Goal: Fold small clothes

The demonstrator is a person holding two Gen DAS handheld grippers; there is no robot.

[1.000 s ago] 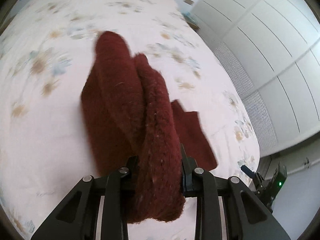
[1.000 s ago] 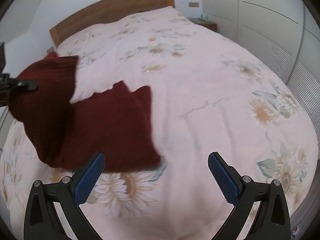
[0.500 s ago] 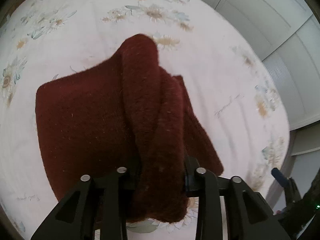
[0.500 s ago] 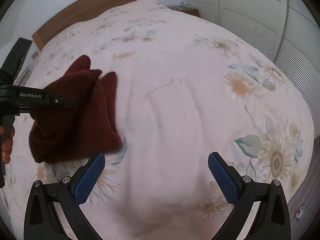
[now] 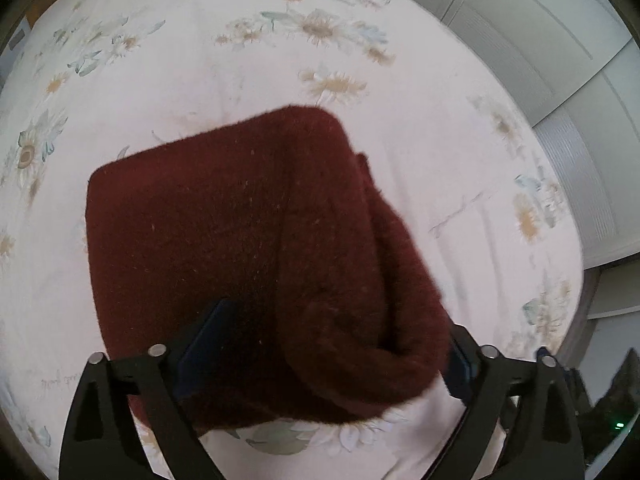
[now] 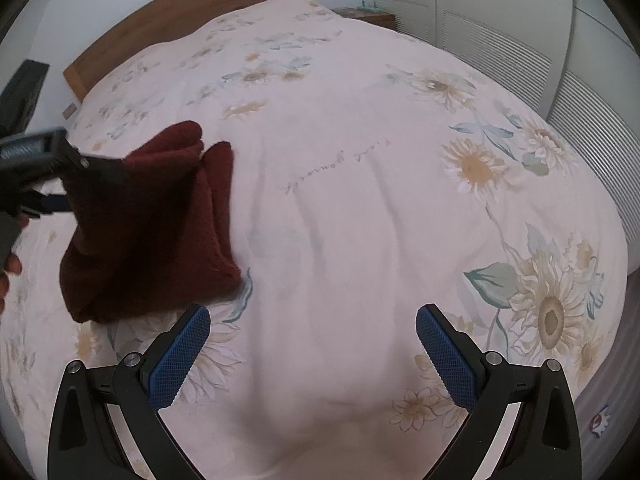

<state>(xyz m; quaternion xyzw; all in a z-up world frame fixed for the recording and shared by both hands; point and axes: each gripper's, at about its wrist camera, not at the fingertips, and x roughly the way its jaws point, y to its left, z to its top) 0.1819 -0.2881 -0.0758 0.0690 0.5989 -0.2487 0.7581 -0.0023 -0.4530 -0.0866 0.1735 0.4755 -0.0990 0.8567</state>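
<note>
The bed [image 6: 360, 208], under a pale floral duvet cover, fills both views, and on it, toward its near edge and well short of the wooden headboard [image 6: 180, 12], lies the dark red knitted garment [image 5: 248, 264], doubled over into a thick bundle. The left gripper [image 5: 320, 344] stands over the garment's near edge; its jaws have just been opening and now spread wide, with the rolled fold between the pads but no longer pinched. The right gripper [image 6: 312, 344] hangs wide open over bare duvet, just to the right of the garment, holding nothing. The main risk, as I judge it, is that the released fold will not keep: the knit is bulky and springy, the right-hand roll sits higher than the flat panel, and it may slump or unroll toward the duvet once the pads draw off. A fuzzy knit may also catch on a ribbed pad as the left gripper lifts away, dragging the top layer askew. The soft, rumpled duvet gives no firm base, so pressing the bundle flat could shift it. Several things are hard to read: the garment's kind is unclear, since no sleeve, collar or hem shows plainly; the lower layers are hidden beneath the top panel; the left gripper's right pad [image 5: 458, 372] is mostly hidden behind the roll; and in the right wrist view the left gripper is blurred and cut off at the frame edge, with only a sliver of the person's hand [image 6: 6, 276] visible.
</note>
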